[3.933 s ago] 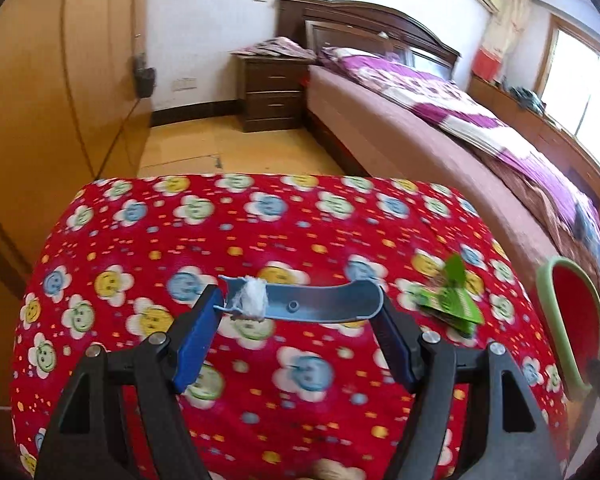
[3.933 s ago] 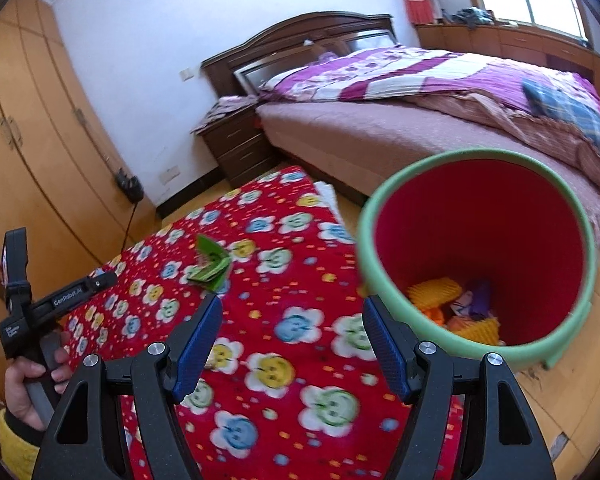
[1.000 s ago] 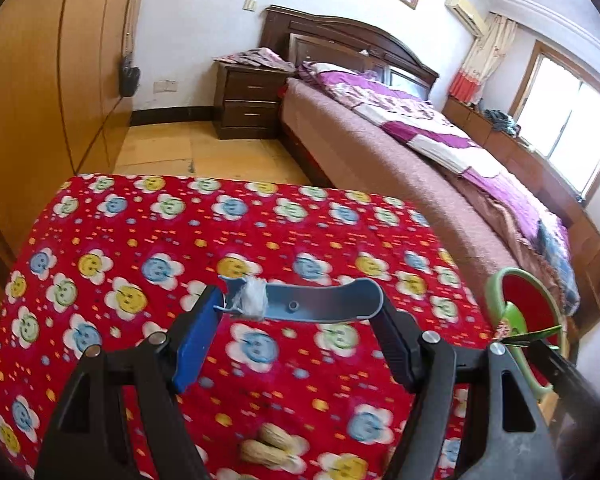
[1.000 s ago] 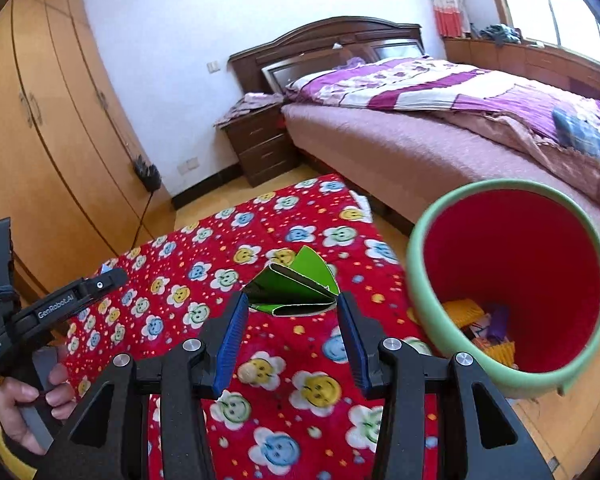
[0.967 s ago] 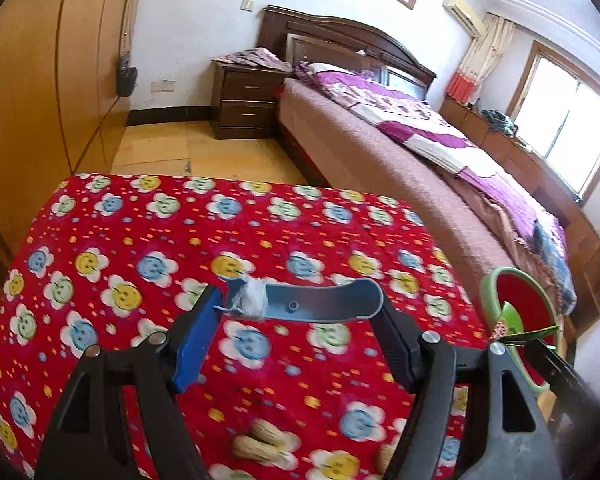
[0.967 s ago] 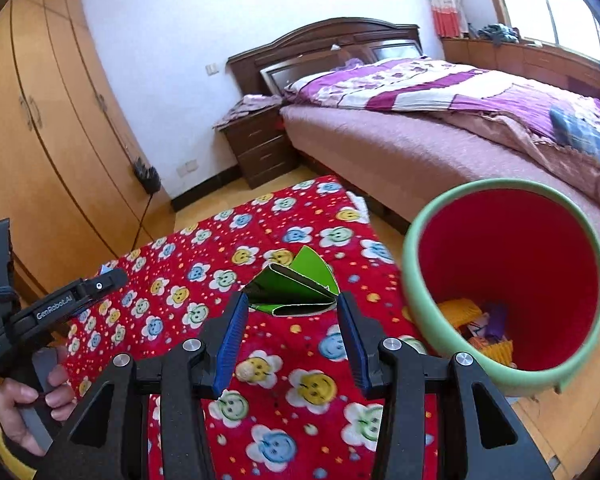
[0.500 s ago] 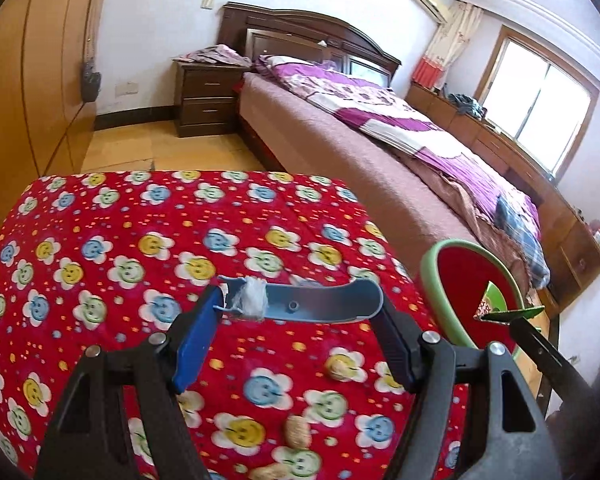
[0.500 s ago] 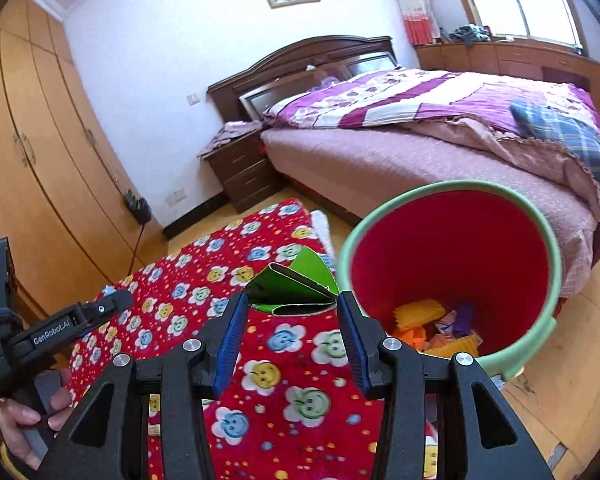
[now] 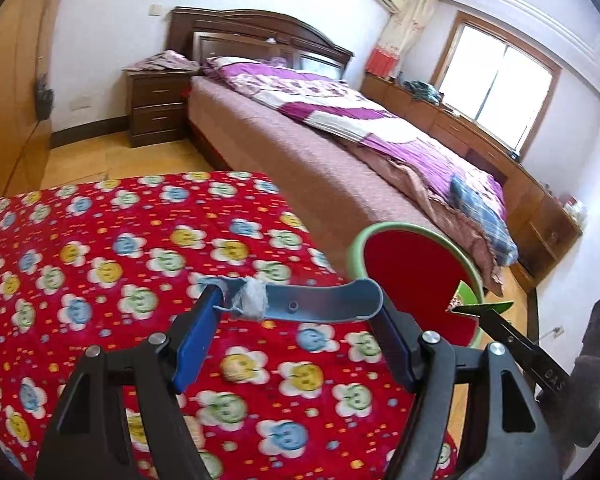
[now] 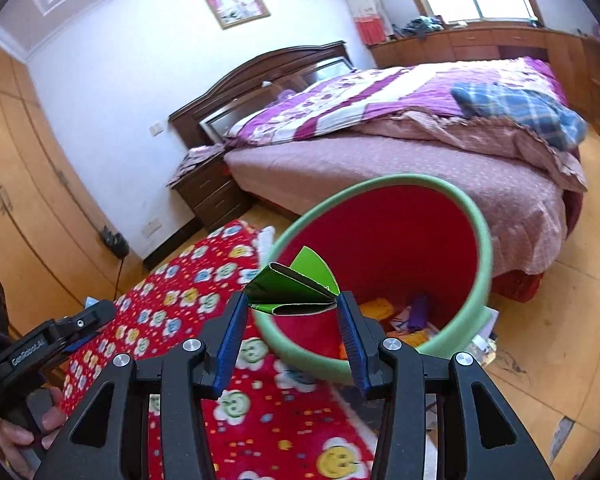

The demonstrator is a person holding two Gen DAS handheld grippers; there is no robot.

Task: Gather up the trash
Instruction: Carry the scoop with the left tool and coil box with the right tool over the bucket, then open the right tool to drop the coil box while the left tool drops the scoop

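A: Right tool?

B: Clamped on a folded green wrapper, pads pressing both of its ends. The wrapper hangs over the near rim of the trash bin, in front of its mouth. In the left wrist view the same wrapper pokes out at the right edge, just past the bin's rim.

A: Left tool?

B: Jaws wide, gripping a curved grey-blue plastic strip end to end. A wad of white tissue sits on the strip near the left pad. Tool is above the surface, which has a red cloth with smiley flowers on it.

A: Bin details?

B: Green rim, red inside, standing just beside the surface's right edge, between it and the bed. Orange, yellow and purple scraps lie at the bottom.

A: Anything left on the surface?

B: Something tan shows low down behind the left tool's frame, too blurred to tell.

A: The person?

B: A hand at the lower left of the right wrist view, wrapped round the handle of the left tool.

A: Background?

B: Purple quilt on the bed, dark headboard, nightstand, wooden wardrobe on the left, window on the right.
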